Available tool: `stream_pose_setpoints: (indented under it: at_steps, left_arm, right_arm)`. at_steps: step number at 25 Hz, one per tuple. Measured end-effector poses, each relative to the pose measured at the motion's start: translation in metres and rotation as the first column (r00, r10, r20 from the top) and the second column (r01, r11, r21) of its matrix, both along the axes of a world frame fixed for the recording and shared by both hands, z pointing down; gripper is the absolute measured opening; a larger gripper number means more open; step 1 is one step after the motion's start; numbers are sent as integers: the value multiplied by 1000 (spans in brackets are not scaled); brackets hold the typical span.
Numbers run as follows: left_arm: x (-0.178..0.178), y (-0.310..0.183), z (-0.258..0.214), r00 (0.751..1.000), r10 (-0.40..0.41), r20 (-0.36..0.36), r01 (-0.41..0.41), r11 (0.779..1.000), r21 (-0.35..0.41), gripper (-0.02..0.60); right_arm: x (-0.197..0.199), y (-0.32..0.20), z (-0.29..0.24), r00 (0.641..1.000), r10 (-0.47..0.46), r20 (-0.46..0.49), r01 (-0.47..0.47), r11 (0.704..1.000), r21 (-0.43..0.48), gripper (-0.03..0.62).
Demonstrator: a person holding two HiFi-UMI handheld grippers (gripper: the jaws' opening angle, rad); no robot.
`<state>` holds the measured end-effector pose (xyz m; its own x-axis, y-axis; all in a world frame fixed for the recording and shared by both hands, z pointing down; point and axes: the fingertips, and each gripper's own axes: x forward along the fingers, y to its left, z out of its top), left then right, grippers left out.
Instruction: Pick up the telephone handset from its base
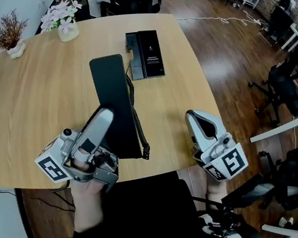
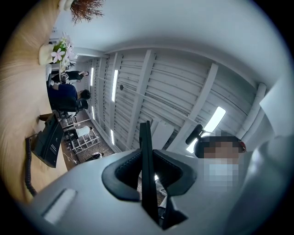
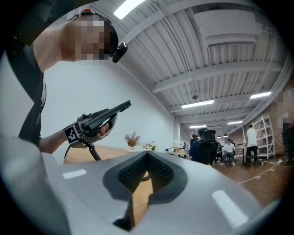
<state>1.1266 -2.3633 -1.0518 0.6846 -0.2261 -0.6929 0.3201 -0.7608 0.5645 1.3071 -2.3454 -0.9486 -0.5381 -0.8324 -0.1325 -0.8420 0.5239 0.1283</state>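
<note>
The black telephone handset (image 1: 115, 101) hangs lifted over the wooden table (image 1: 34, 106), tilted upward. My left gripper (image 1: 105, 117) is shut on its near end. In the left gripper view the handset (image 2: 146, 183) shows edge-on, clamped between the jaws of the left gripper (image 2: 147, 160). A coiled cord (image 1: 136, 117) runs from the handset back to the black base (image 1: 144, 54), which lies flat at the far middle of the table. My right gripper (image 1: 195, 118) stands at the table's near right edge, shut and empty. From the right gripper view I see the raised handset (image 3: 112, 111) and cord (image 3: 92, 149).
A pot of dried plant (image 1: 9, 36) and a vase of pale flowers (image 1: 64, 19) stand at the table's far left. Black office chairs (image 1: 284, 81) stand on the wood floor to the right. People sit at desks (image 3: 228, 149) farther back.
</note>
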Motion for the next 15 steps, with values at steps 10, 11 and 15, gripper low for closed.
stream_pose_setpoints:
  at_steps: [10,11,15]
  left_arm:
    - [-5,4,4,1000,-8,13,8,1000,-6,75]
    - [-8,8,1,1000,-6,8,6,1000,-10,75]
    - [-13,10,-3,1000,-24,1,24,1000,2,75]
  right_arm:
    - [-6,9,0,1000,-3,-15,3,1000,1,3]
    - [-9,11,-2,1000,-6,-17,6,1000,5,3]
    - [-15,8,-4,999,-29,-27,29,999,18,3]
